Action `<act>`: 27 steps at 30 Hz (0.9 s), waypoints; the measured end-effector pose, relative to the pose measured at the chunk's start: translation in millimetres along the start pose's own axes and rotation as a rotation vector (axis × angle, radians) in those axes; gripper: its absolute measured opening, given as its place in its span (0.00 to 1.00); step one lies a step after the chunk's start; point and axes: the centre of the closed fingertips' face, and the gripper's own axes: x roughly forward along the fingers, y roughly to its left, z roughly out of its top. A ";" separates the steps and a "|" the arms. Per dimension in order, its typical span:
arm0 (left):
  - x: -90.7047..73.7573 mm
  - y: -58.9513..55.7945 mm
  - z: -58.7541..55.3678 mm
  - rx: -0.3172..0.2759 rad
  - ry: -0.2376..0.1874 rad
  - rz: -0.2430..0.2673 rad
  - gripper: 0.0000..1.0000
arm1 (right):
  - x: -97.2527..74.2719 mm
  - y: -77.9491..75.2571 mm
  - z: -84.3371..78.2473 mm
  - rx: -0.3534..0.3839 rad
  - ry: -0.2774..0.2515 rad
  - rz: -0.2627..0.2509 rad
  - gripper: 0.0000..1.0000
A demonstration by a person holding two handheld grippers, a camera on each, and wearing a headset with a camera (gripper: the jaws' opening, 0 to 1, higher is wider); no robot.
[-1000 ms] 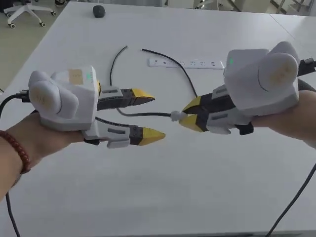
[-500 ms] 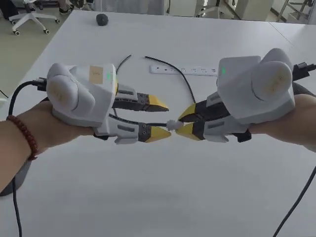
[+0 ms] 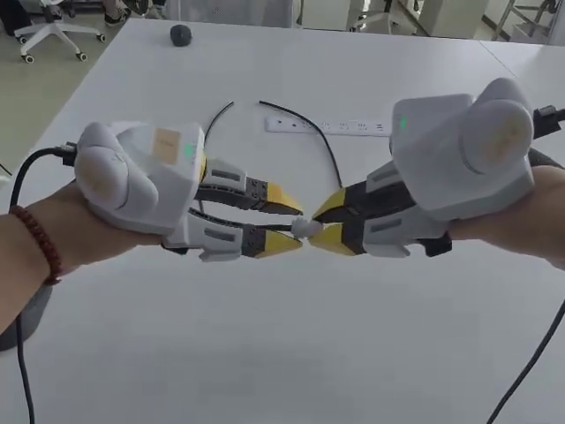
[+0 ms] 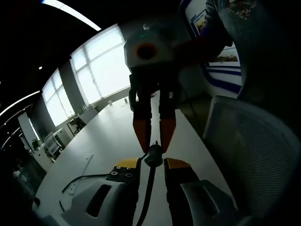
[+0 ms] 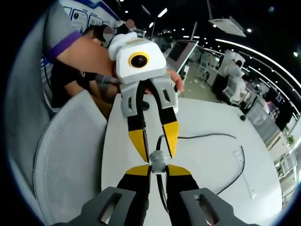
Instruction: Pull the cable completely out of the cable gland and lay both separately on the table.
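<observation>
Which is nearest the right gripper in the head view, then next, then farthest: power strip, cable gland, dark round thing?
1. cable gland, held by the right gripper.
2. power strip, behind it, mid-way back.
3. dark round thing, farthest back, toward the left.

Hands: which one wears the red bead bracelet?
The left hand, holding the left gripper: dark red beads ring its wrist. The right hand shows none at its wrist.

Power strip [image 3: 353, 128] (white), dark lump [image 3: 181, 34].
</observation>
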 end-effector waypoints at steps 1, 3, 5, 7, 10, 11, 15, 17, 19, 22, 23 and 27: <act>-0.3 -1.0 1.3 0.001 -0.009 -0.005 0.21 | -0.9 -0.5 0.4 0.009 -0.008 0.002 0.07; -0.7 -1.7 3.7 0.000 -0.026 -0.009 0.21 | -1.6 -0.4 0.1 0.015 -0.010 0.003 0.07; -0.8 -3.4 9.2 -0.009 -0.059 -0.017 0.22 | -2.3 0.1 0.0 0.026 -0.018 0.006 0.07; -0.4 -4.1 8.4 -0.006 -0.055 -0.020 0.22 | -2.6 0.5 -2.1 0.030 -0.014 0.010 0.07; 0.8 -4.7 7.0 -0.011 -0.058 -0.025 0.22 | -3.0 0.7 -3.8 0.039 -0.021 0.020 0.07; 1.1 -4.2 5.5 -0.007 -0.054 -0.023 0.22 | -3.0 1.0 -4.1 0.040 -0.020 0.021 0.07; 2.2 -5.4 5.4 -0.008 -0.059 -0.035 0.21 | -2.5 2.9 -3.9 0.036 -0.019 0.030 0.07; 3.1 -4.4 4.2 0.002 -0.049 -0.034 0.22 | -1.9 4.4 -3.0 0.031 -0.021 0.036 0.07; 4.2 -5.1 3.7 0.000 -0.047 -0.041 0.21 | -1.4 4.3 -3.1 0.027 -0.020 0.039 0.07; 5.0 -8.1 3.8 0.016 -0.042 -0.056 0.18 | -1.3 3.9 -3.7 0.021 -0.017 0.041 0.07; 5.0 -8.0 3.8 0.017 -0.042 -0.055 0.18 | -1.3 4.0 -3.6 0.023 -0.018 0.043 0.07; 3.8 -7.2 4.9 0.011 -0.051 -0.052 0.18 | -2.7 4.1 -2.6 0.028 -0.030 0.047 0.07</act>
